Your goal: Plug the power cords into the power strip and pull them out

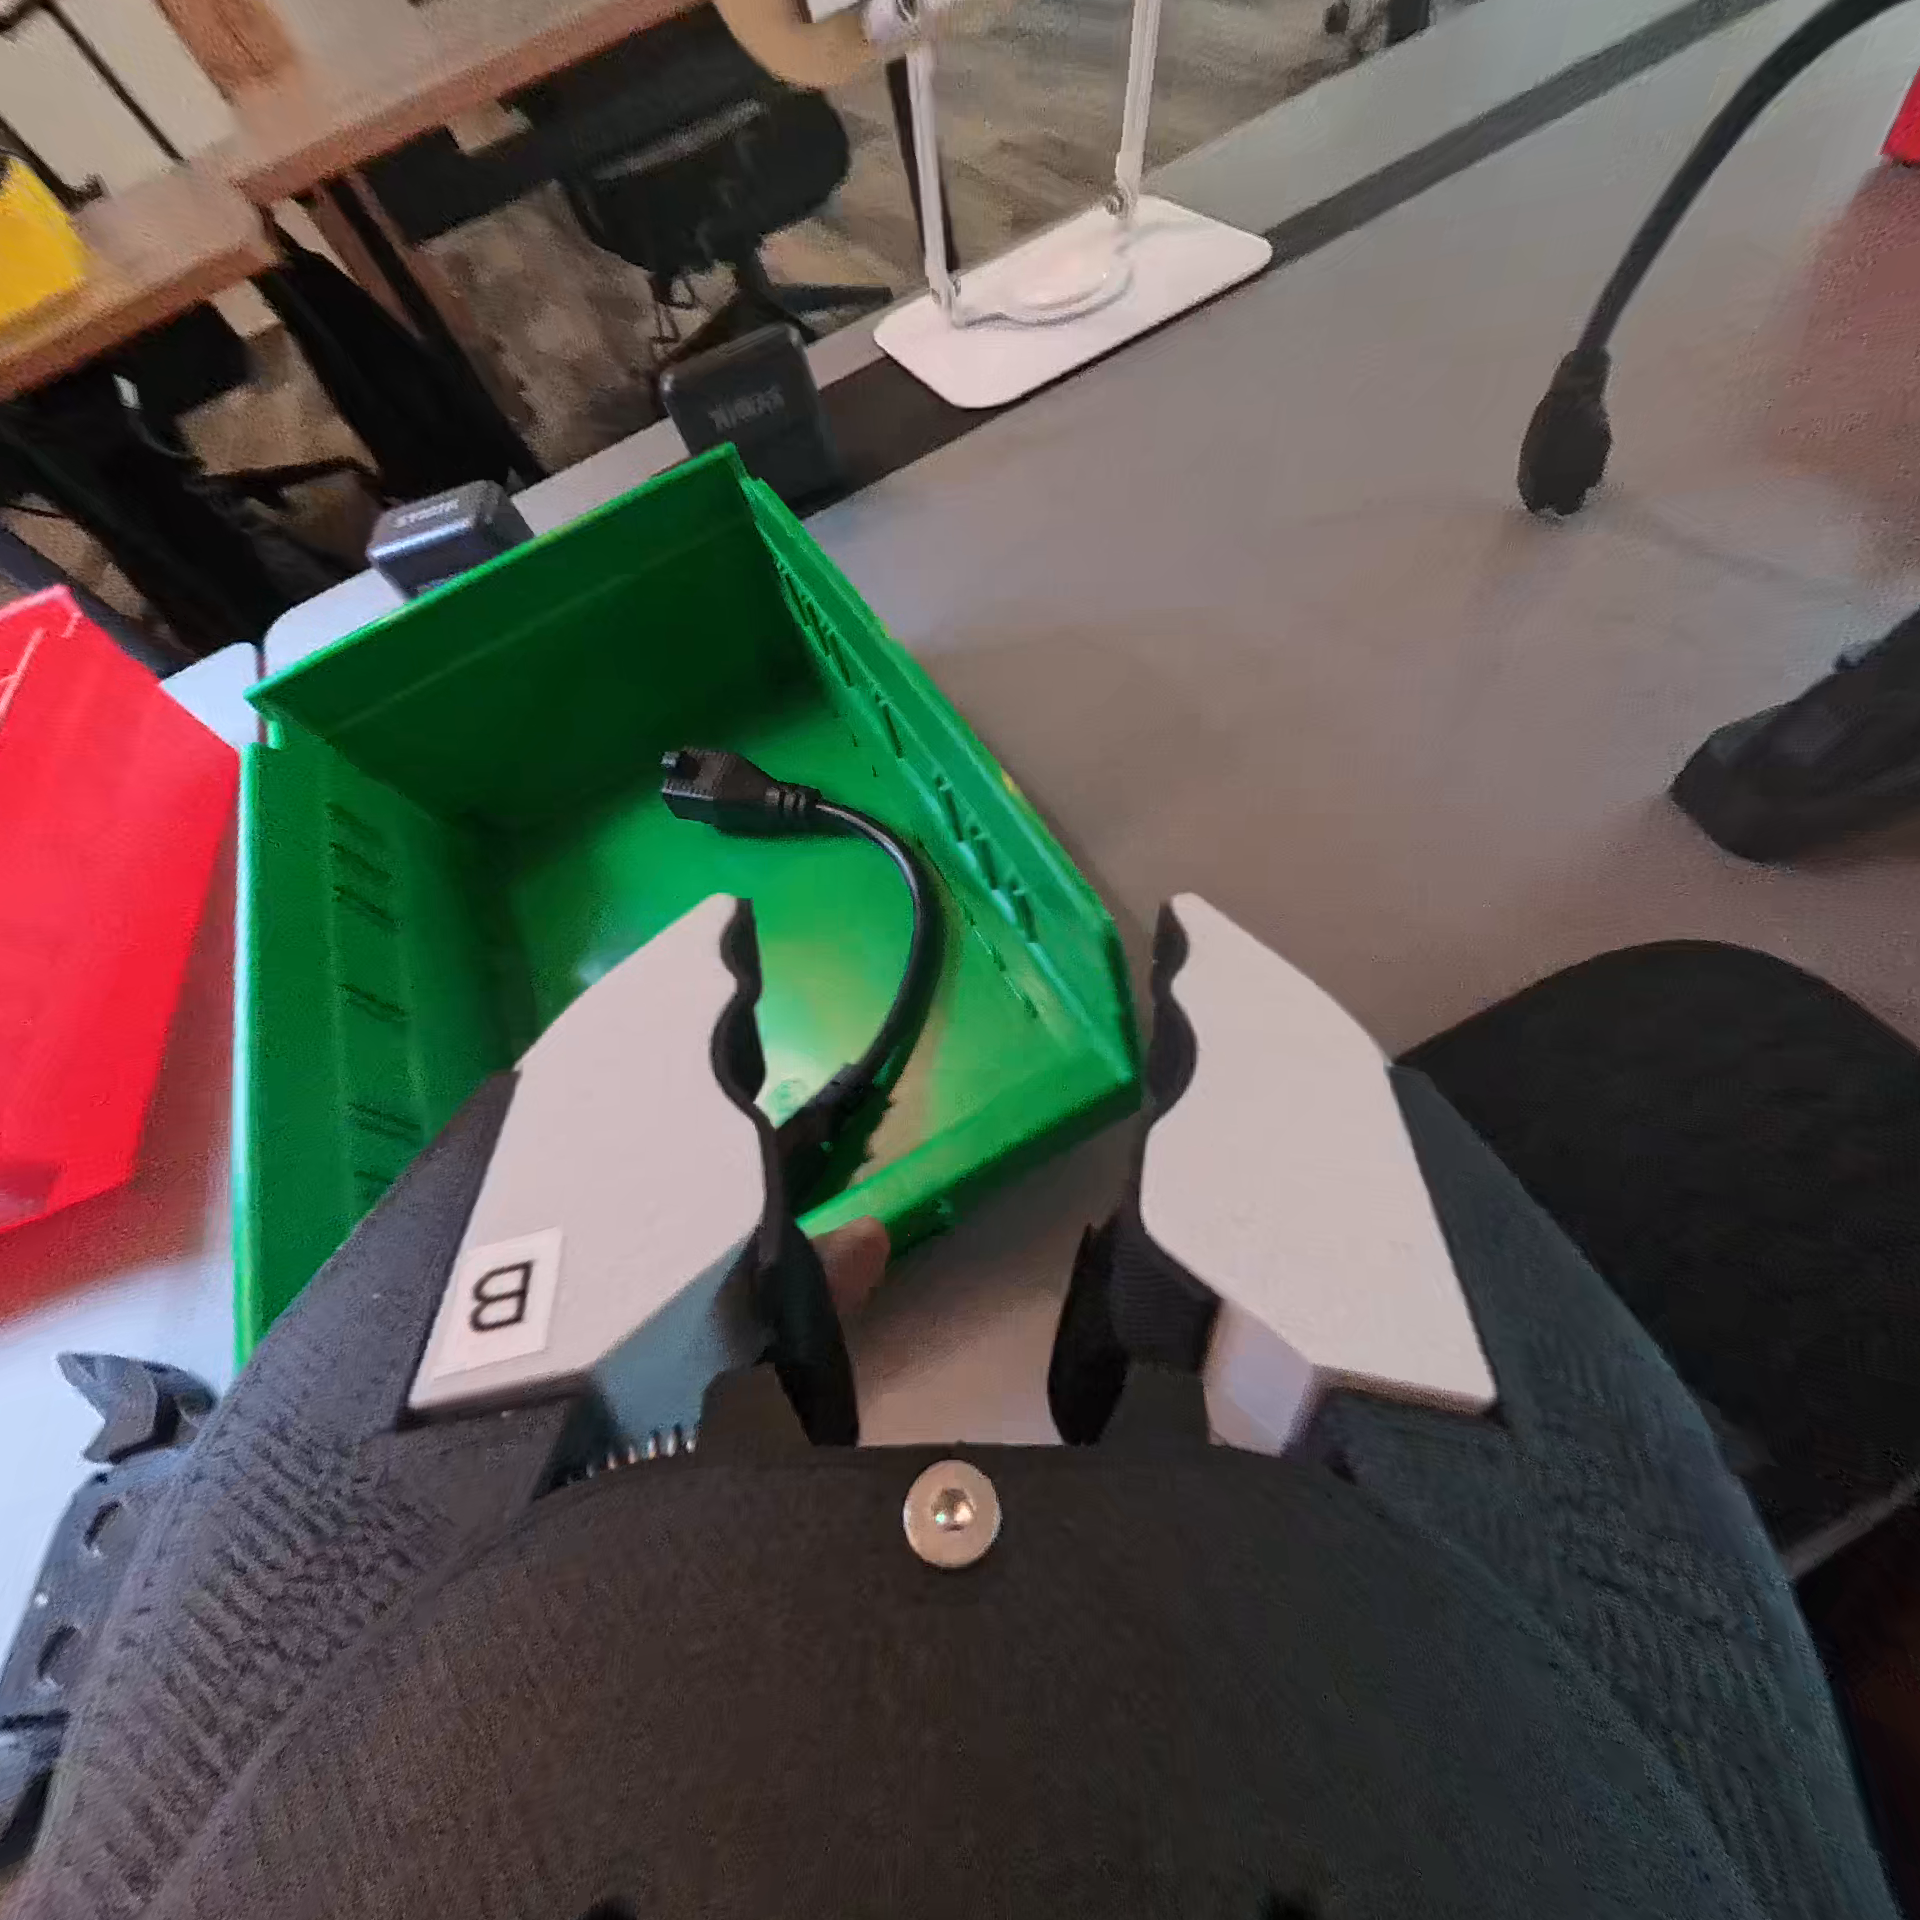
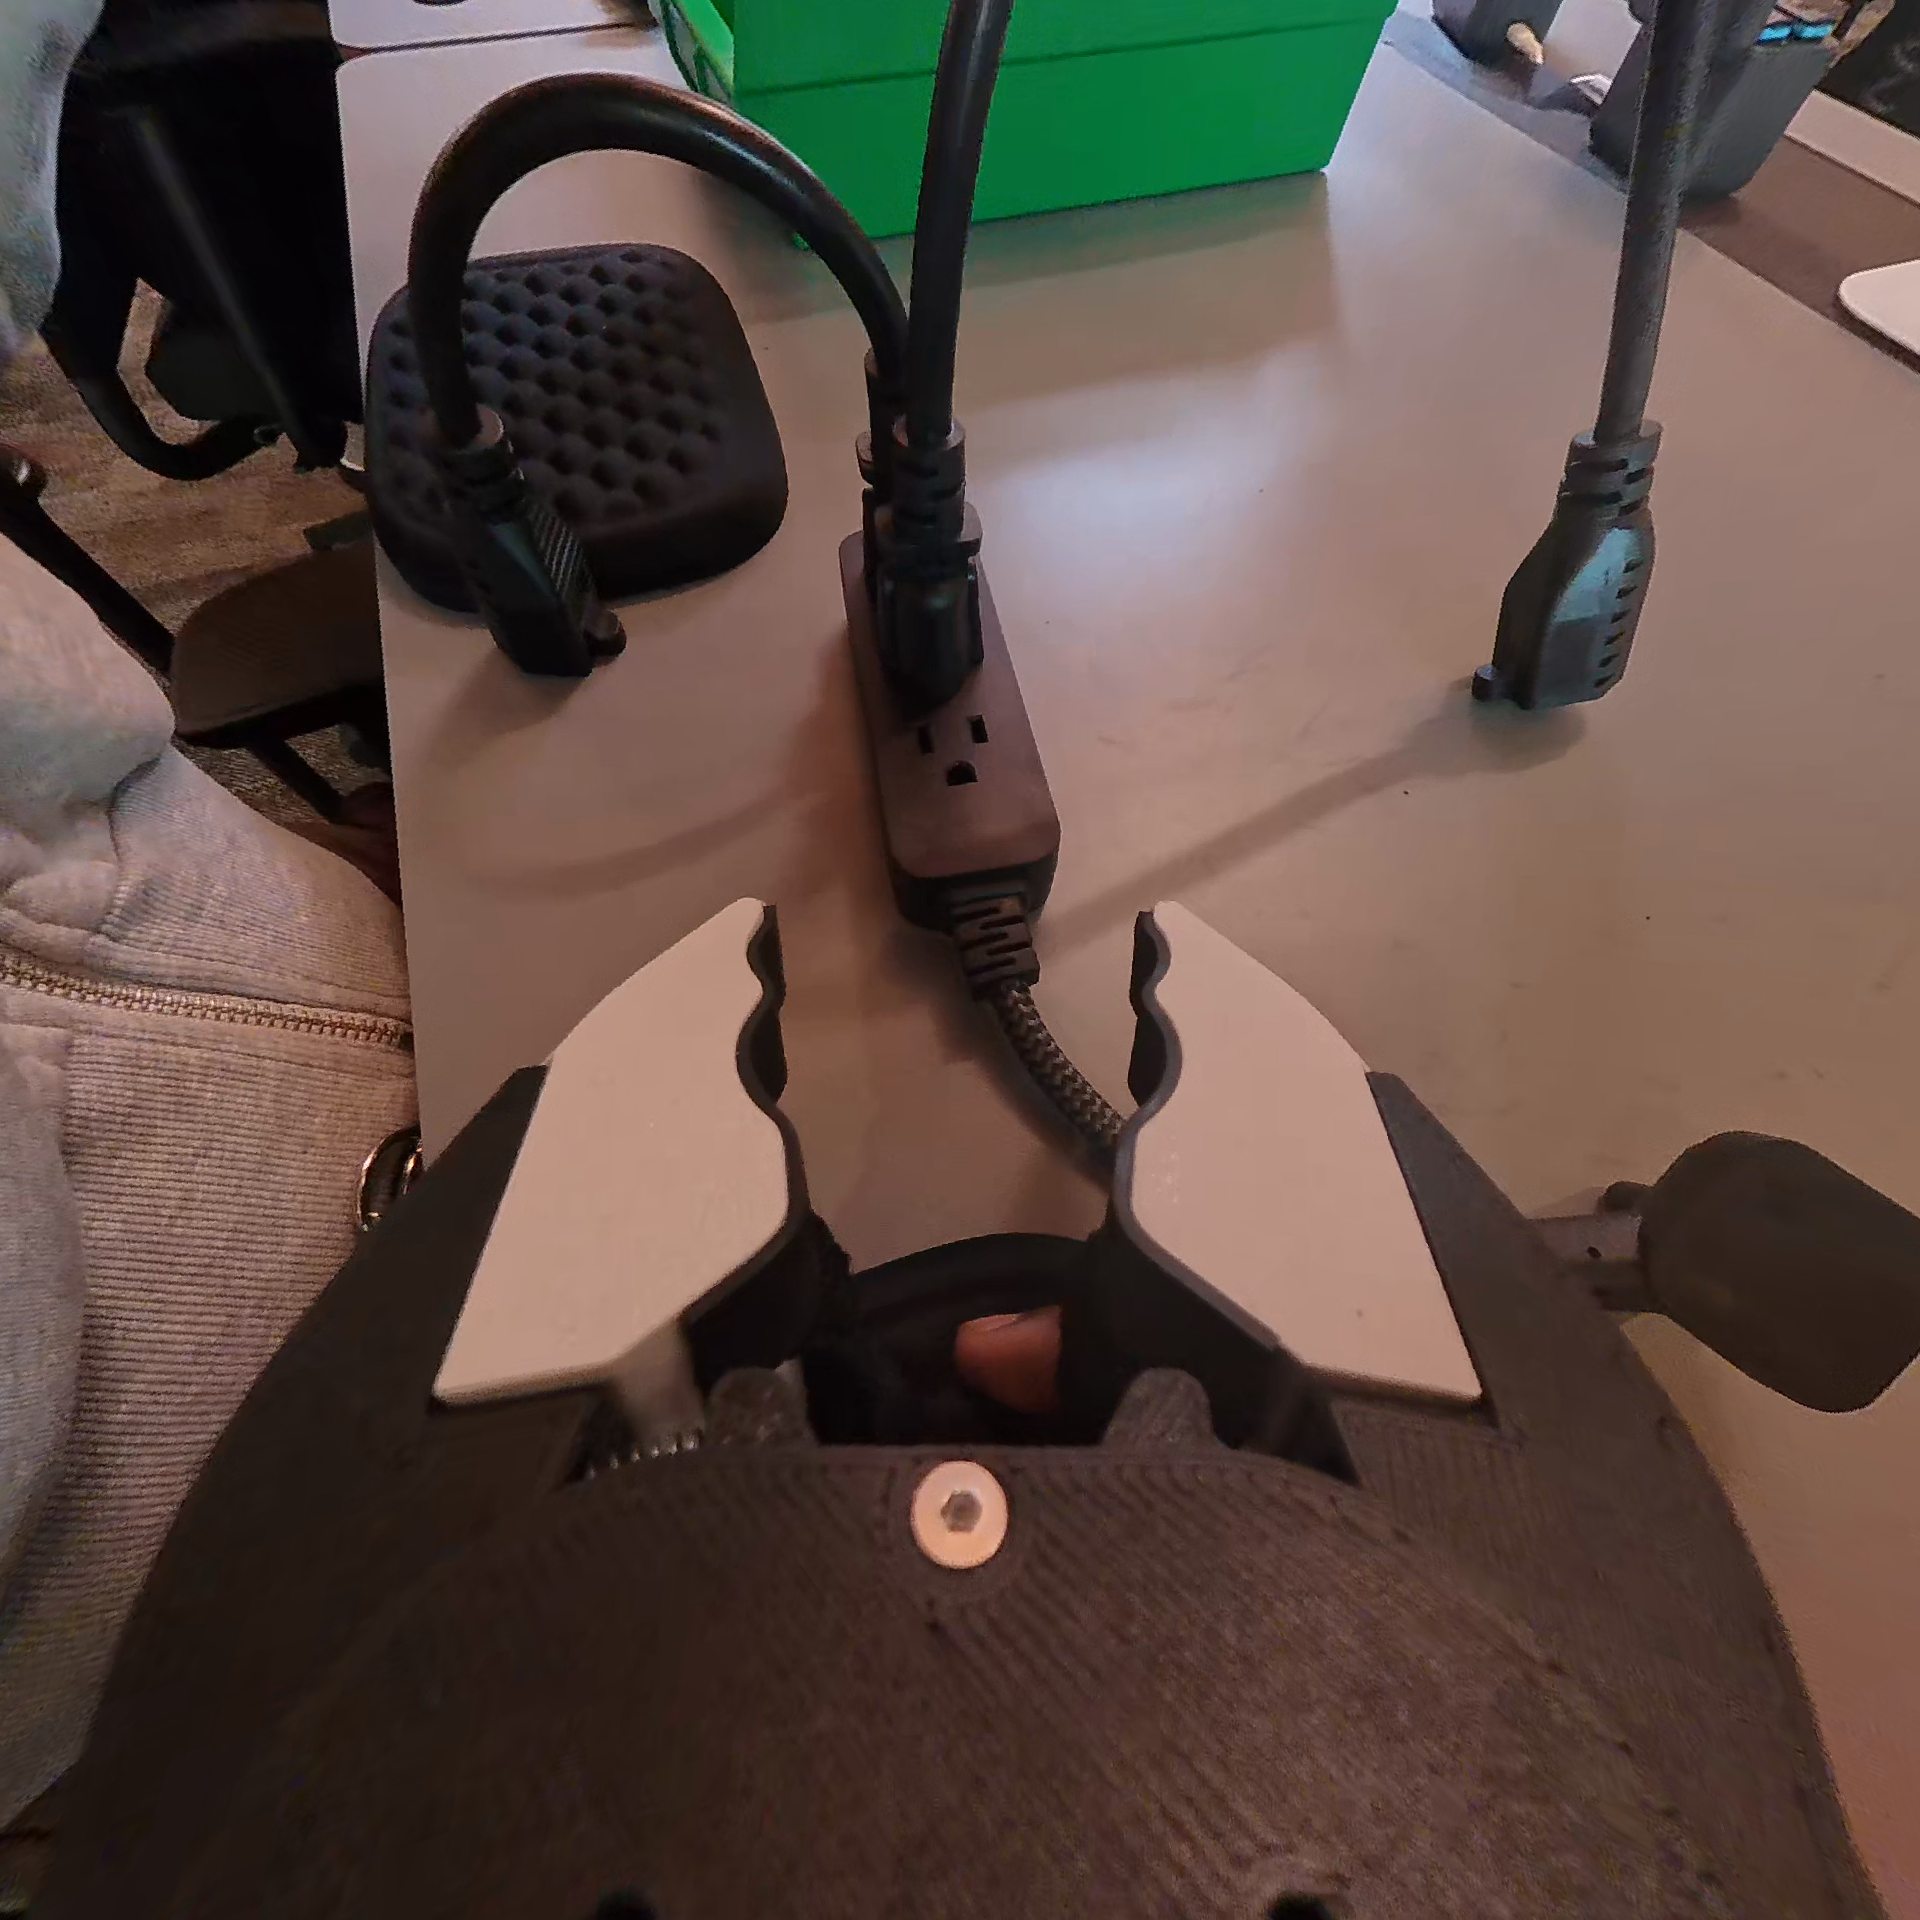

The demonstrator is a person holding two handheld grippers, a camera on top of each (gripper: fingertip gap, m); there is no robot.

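In the right wrist view a dark power strip (image 2: 961,769) lies on the grey table, with two black cords (image 2: 930,561) plugged into its far sockets and one near socket free. One cord arcs left and its other end (image 2: 530,582) rests on the table. My right gripper (image 2: 956,925) is open and empty, just short of the strip's braided cable (image 2: 1049,1070). In the left wrist view my left gripper (image 1: 951,920) is open and empty above a green bin (image 1: 395,935) that holds a short black cord (image 1: 904,935).
A black padded pad (image 2: 603,416) lies at the table's left edge. A grey cord end (image 2: 1579,603) stands on the table at right. The green bin (image 2: 1039,125) stands beyond the strip. A red bin (image 1: 94,914), a white stand base (image 1: 1070,301) and black boxes (image 1: 753,400) lie around the left gripper. The grippers' ends are close to 40 cm from one another.
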